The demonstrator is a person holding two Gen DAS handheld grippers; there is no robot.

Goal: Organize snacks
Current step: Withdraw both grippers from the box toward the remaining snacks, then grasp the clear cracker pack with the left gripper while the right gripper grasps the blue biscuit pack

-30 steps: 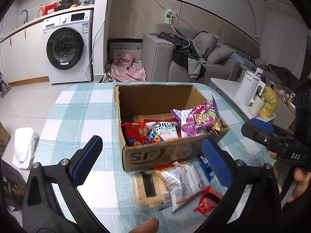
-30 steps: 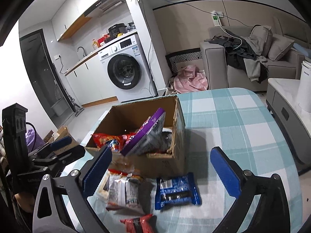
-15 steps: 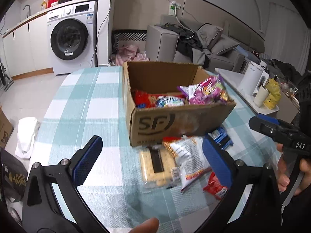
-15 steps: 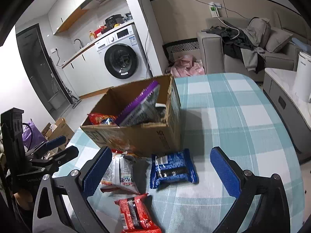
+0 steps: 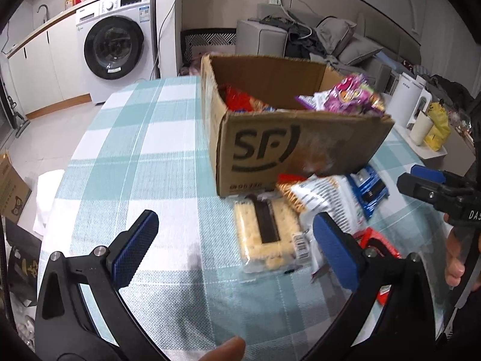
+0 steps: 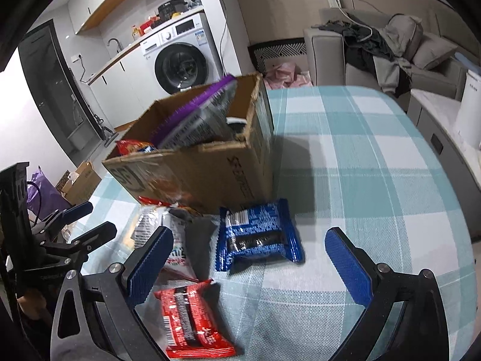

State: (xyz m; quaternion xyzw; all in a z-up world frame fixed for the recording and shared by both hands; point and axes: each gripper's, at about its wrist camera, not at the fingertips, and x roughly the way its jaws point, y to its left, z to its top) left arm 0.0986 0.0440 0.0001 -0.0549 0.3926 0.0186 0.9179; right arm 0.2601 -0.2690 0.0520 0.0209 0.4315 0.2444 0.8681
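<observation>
A cardboard box (image 5: 288, 147) marked SF stands on the checked table and holds a purple bag (image 5: 348, 96) and red packets (image 5: 237, 99). In front of it lie a clear pack of crackers (image 5: 266, 234), a white chip bag (image 5: 321, 198), a blue cookie pack (image 6: 258, 237) and a red wafer pack (image 6: 189, 319). My left gripper (image 5: 237, 252) hangs open just above the cracker pack. My right gripper (image 6: 249, 267) is open over the blue pack, with the red pack by its left finger. The box (image 6: 204, 174) sits just behind.
The table (image 5: 150, 162) wears a teal and white checked cloth. A washing machine (image 5: 117, 48) and a grey sofa (image 6: 375, 60) stand behind it. A side table with a white kettle (image 5: 409, 102) is to the right. Bare cloth lies left of the box.
Both grippers have come lower and closer to the loose snacks in front of the box. The box now looks larger and is seen more from the side. Both stay open.
</observation>
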